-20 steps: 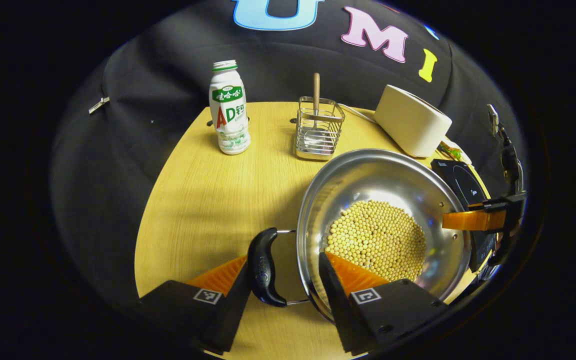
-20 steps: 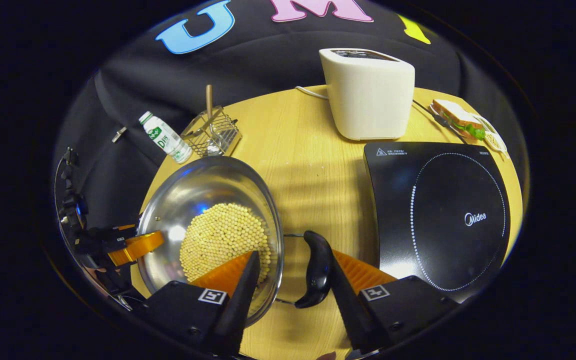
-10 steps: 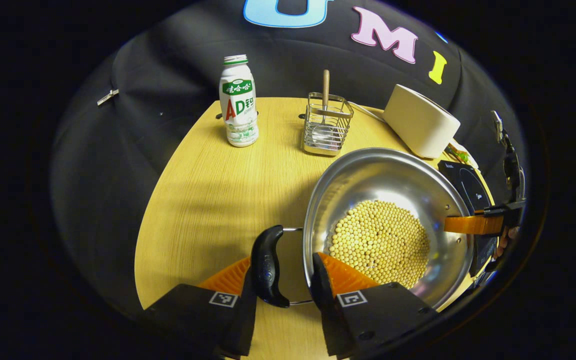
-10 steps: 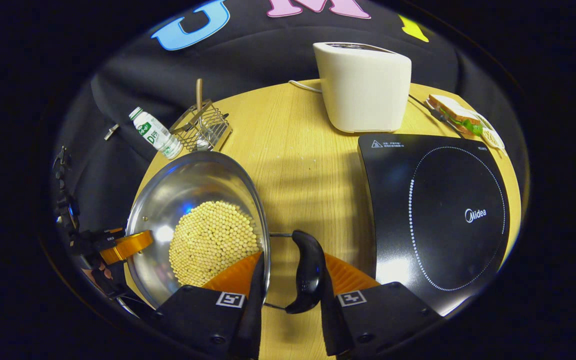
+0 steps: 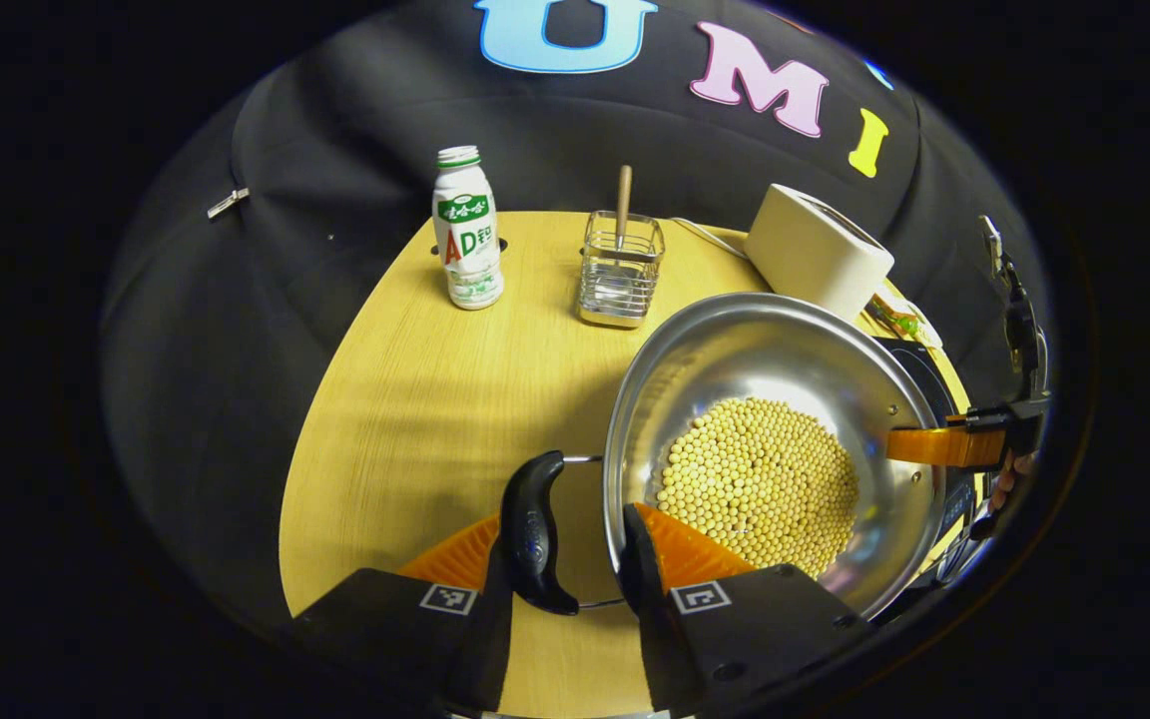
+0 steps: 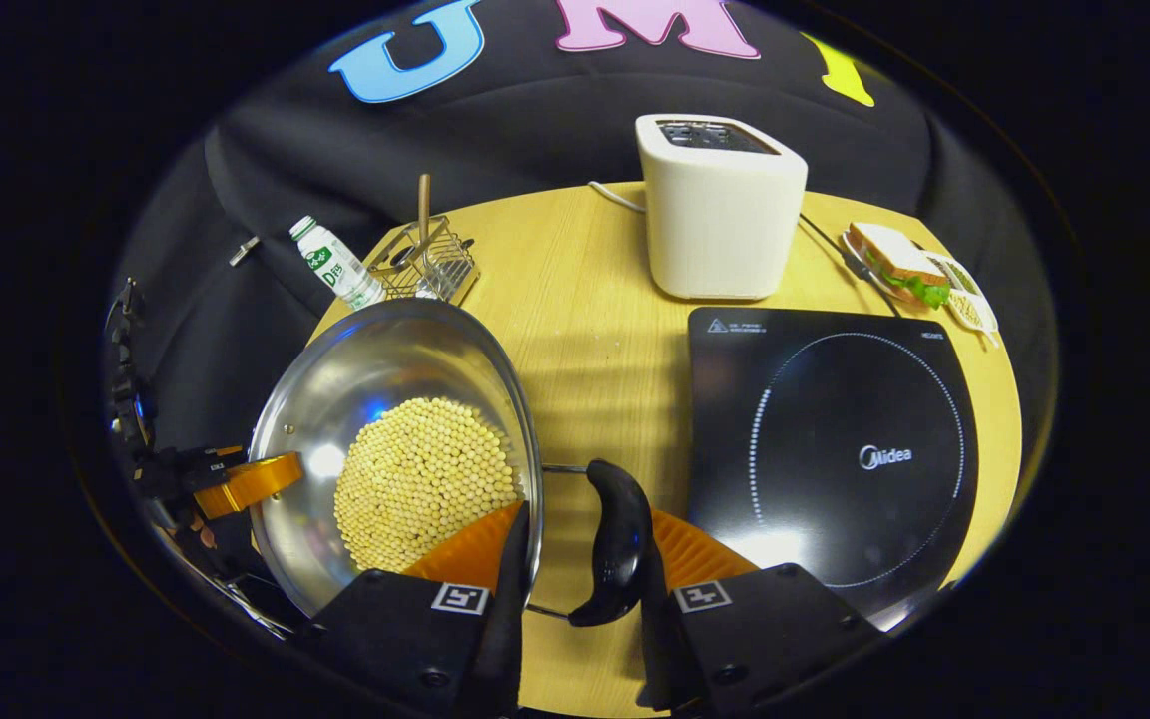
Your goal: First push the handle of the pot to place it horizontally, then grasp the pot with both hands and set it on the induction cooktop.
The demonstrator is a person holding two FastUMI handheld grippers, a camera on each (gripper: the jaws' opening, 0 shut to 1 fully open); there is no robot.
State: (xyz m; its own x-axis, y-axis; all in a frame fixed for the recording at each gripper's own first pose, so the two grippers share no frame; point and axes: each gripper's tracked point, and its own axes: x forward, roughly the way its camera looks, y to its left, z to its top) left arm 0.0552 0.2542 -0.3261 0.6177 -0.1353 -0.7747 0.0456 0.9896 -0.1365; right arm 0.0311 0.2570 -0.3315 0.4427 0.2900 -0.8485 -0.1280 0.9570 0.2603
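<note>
Both views close, opposite sides — share pot (image 5: pixel 765 439) (image 6: pixel 405 449).

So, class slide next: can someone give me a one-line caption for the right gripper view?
Right gripper clamps the pot's black side handle, beside the induction cooktop.

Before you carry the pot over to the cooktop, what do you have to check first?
1. Left hand-held gripper squeezes its pot handle: ok.
2. Right hand-held gripper squeezes its handle: ok.
3. Cooktop top bare: ok.
4. Table path from pot to cooktop free: ok.
5. Beans well below the rim: ok.
6. Pot level: cannot tell.
</note>
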